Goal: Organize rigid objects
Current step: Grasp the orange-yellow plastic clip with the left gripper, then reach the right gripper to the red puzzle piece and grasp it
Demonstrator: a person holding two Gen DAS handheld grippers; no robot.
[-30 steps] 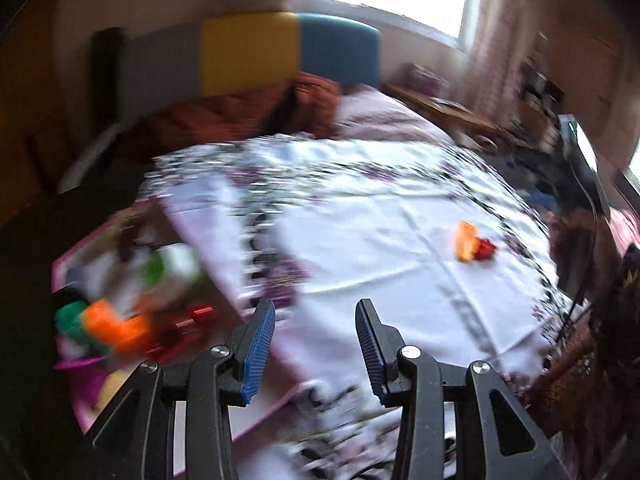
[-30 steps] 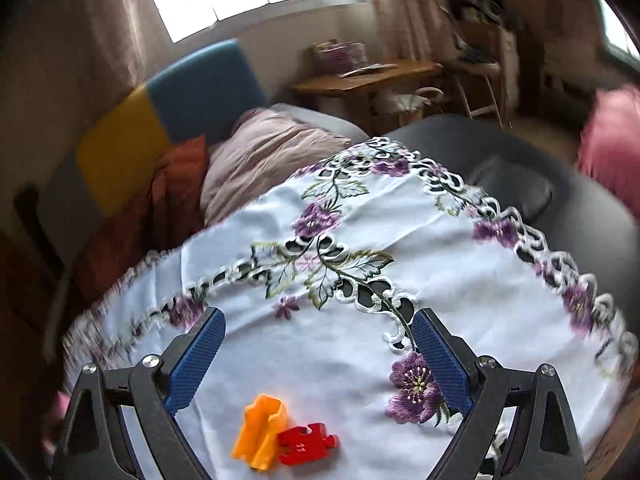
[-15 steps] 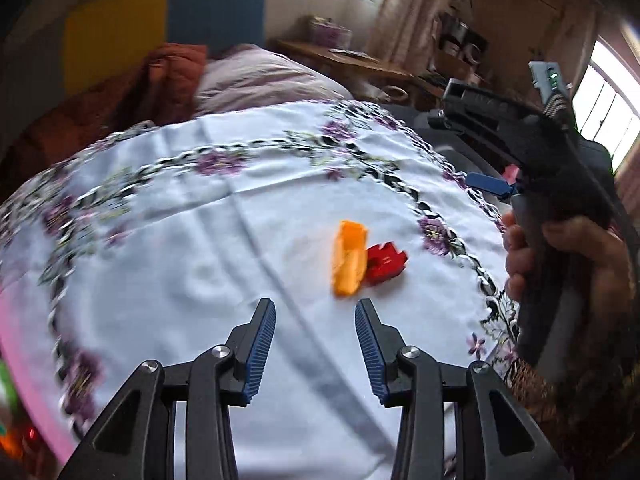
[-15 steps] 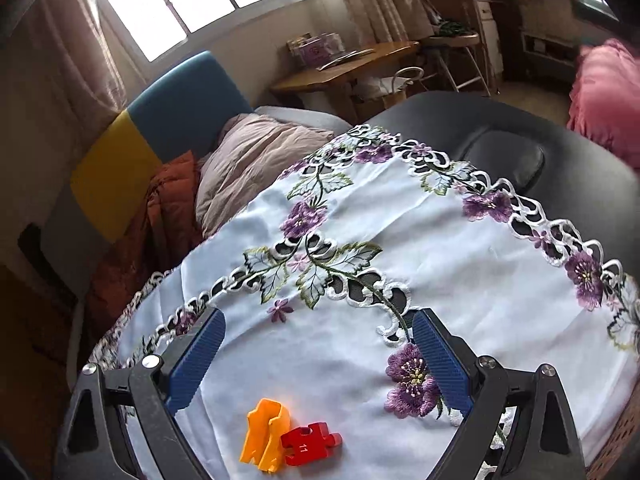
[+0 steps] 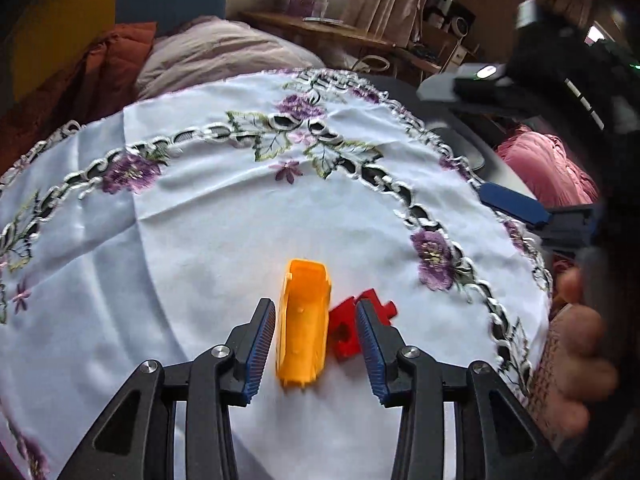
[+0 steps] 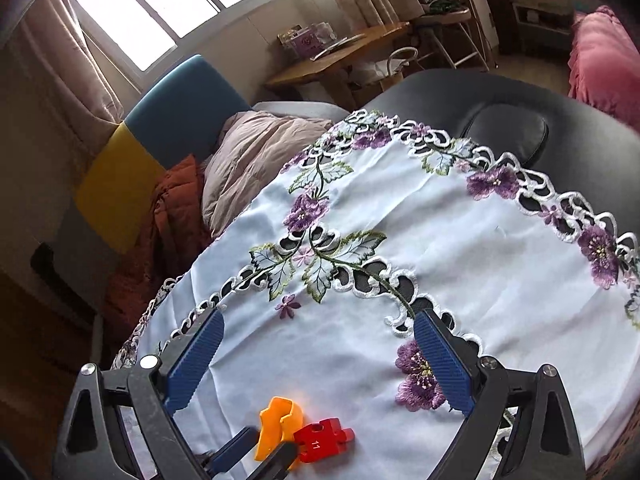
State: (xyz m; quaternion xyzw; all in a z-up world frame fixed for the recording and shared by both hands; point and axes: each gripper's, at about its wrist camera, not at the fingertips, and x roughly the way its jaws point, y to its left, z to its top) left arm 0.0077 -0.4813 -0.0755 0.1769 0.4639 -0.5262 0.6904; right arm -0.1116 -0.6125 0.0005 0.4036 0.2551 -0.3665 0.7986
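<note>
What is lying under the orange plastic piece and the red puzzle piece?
Both the orange plastic piece and the red puzzle piece lie on the white embroidered tablecloth. The cloth covers a dark padded surface, visible only beyond its edge.

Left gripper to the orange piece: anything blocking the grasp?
Nothing blocks the orange plastic piece; it lies between the open left gripper pads. The red puzzle piece touches its right side, under the right pad.

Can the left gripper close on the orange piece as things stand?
Probably yes: the left gripper already straddles the orange piece, jaws open. The red piece touches it and may get nudged.
</note>
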